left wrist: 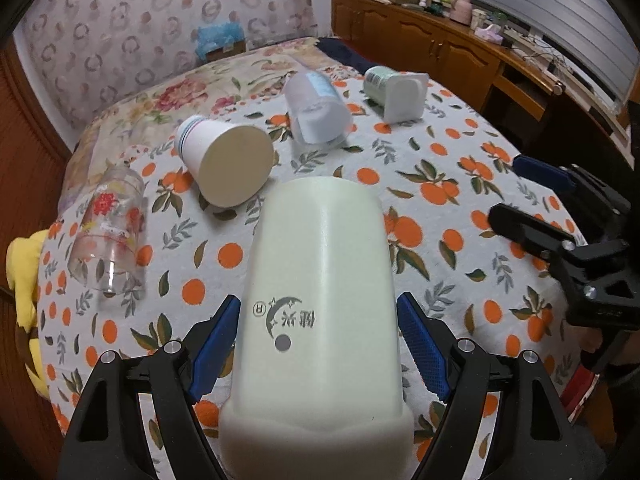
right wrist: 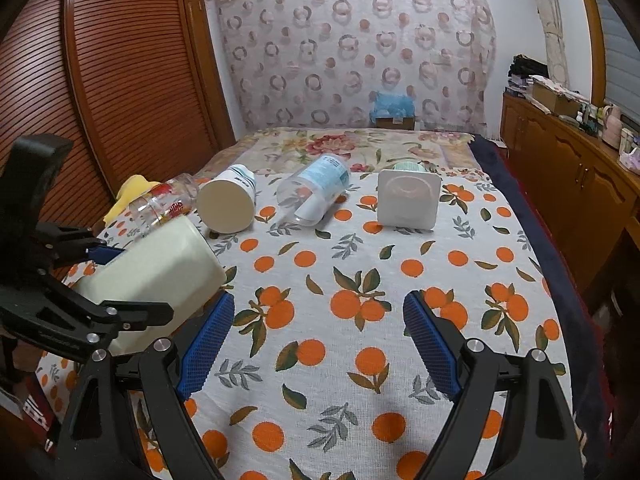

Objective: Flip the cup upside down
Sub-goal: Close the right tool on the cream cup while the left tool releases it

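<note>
Seen from the left wrist, a pale cream cup [left wrist: 320, 292] is framed between the blue pads of the left gripper [left wrist: 320, 344], its closed base turned away from the camera and its wide flared rim nearest the lens, so that the long axis runs forward along the fingers. The printed logo on its wall is read upside down. The pads are set close to both sides of the cup, but whether they are clamped or just parted cannot be told from this view. Four other cups lie toppled on the orange-print cloth [left wrist: 440, 184] beyond: a clear glass [left wrist: 110, 232] at the left, a paper cup [left wrist: 228, 160], a clear plastic cup [left wrist: 318, 108] and a square-rimmed white cup [left wrist: 396, 94]. The right gripper [left wrist: 540, 204] is seen at the right edge, well apart from the cup. From the right wrist, the cream cup [right wrist: 160, 276] is shown at the left, lifted and tilted in the left gripper [right wrist: 120, 284], its base pointing up and toward the middle of the bed, its rim hidden low behind the black linkage; whether any part rests on the cloth cannot be told. The right gripper [right wrist: 320, 344] is held with its fingers spread wide over bare cloth, nothing between them. The task is judged partly done: the cup appears to be gripped and partway through its turn, while the setting down on its rim, mouth downward, and the release are left to do.
</note>
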`<action>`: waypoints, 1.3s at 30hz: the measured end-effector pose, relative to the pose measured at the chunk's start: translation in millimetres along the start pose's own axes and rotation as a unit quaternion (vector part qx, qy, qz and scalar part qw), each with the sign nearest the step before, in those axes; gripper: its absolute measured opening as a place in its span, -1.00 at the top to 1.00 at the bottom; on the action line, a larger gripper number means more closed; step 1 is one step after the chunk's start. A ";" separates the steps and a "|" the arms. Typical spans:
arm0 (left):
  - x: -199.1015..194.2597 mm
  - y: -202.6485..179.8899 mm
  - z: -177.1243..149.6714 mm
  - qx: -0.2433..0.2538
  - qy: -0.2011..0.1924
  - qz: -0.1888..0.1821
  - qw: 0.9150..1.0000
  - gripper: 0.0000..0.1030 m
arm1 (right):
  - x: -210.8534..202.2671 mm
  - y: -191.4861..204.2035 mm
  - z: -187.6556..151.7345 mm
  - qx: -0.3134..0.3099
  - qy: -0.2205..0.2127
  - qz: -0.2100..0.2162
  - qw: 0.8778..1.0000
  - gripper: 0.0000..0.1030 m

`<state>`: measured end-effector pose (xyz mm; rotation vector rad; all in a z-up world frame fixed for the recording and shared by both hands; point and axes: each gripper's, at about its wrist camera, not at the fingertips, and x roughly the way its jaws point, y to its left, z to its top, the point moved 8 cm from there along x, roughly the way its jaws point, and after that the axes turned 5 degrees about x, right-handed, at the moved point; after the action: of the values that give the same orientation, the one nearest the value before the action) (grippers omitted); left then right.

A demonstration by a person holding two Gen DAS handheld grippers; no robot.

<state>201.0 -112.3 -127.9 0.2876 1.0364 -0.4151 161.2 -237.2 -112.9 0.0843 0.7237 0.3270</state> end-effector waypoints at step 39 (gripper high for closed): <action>-107.9 87.0 -119.2 -0.136 -0.261 0.110 0.949 -0.85 | 57.9 110.1 8.4 0.072 0.137 0.010 0.988 -0.95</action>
<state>101.9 36.0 -87.9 0.0357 0.5227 -0.1273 178.2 -114.1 -122.8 0.1864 1.0188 0.3085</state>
